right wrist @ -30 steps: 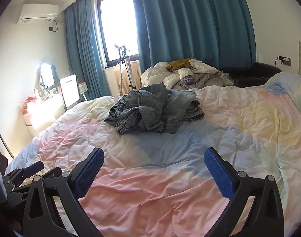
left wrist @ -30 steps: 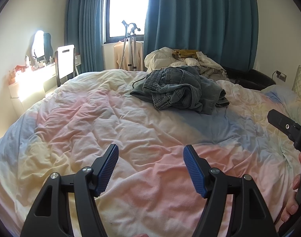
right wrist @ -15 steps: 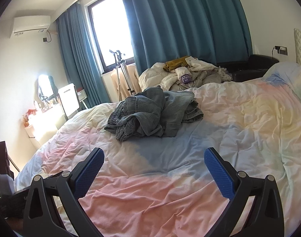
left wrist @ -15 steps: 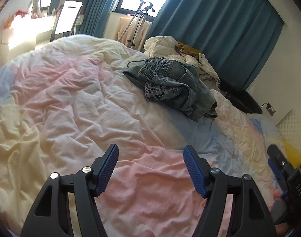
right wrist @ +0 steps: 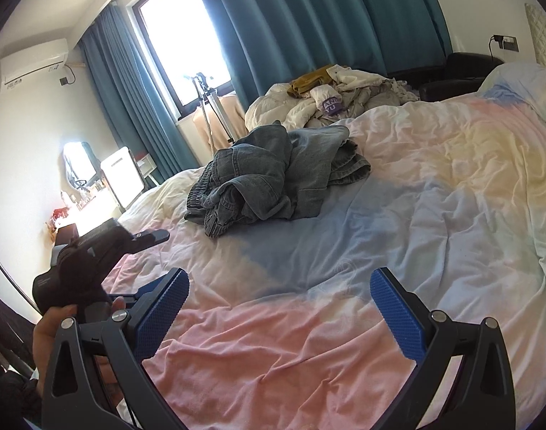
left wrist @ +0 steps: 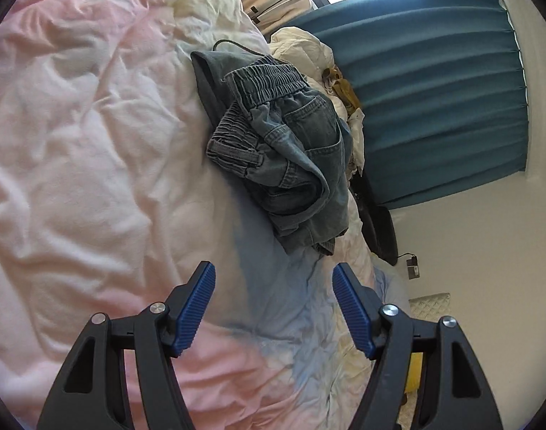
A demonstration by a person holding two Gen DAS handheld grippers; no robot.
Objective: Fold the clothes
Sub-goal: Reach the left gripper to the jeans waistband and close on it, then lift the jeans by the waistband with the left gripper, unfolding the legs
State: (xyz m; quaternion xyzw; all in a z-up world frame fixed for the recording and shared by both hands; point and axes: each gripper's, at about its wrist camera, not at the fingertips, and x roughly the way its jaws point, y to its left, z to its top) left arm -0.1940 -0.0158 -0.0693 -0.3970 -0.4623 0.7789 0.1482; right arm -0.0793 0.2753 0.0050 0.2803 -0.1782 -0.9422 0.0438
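A crumpled pair of grey-blue denim jeans (left wrist: 283, 143) lies in a heap on the pastel duvet (left wrist: 93, 143); it also shows in the right wrist view (right wrist: 273, 179). My left gripper (left wrist: 274, 279) is open and empty, above the duvet a short way short of the jeans, rolled to one side. My right gripper (right wrist: 280, 290) is open and empty, lower down the bed and farther from the jeans. The left gripper's body (right wrist: 90, 258), held by a hand, shows at the left of the right wrist view.
A pile of pale and mustard clothes (right wrist: 337, 96) lies beyond the jeans at the far bed edge. Blue curtains (right wrist: 308, 28), a window, a metal stand (right wrist: 208, 107), a dressing table (right wrist: 93, 193) and a dark chair (right wrist: 462, 71) surround the bed.
My left gripper has rolled sharply and moved closer to the jeans. My right gripper has edged forward slightly. Both stay open.
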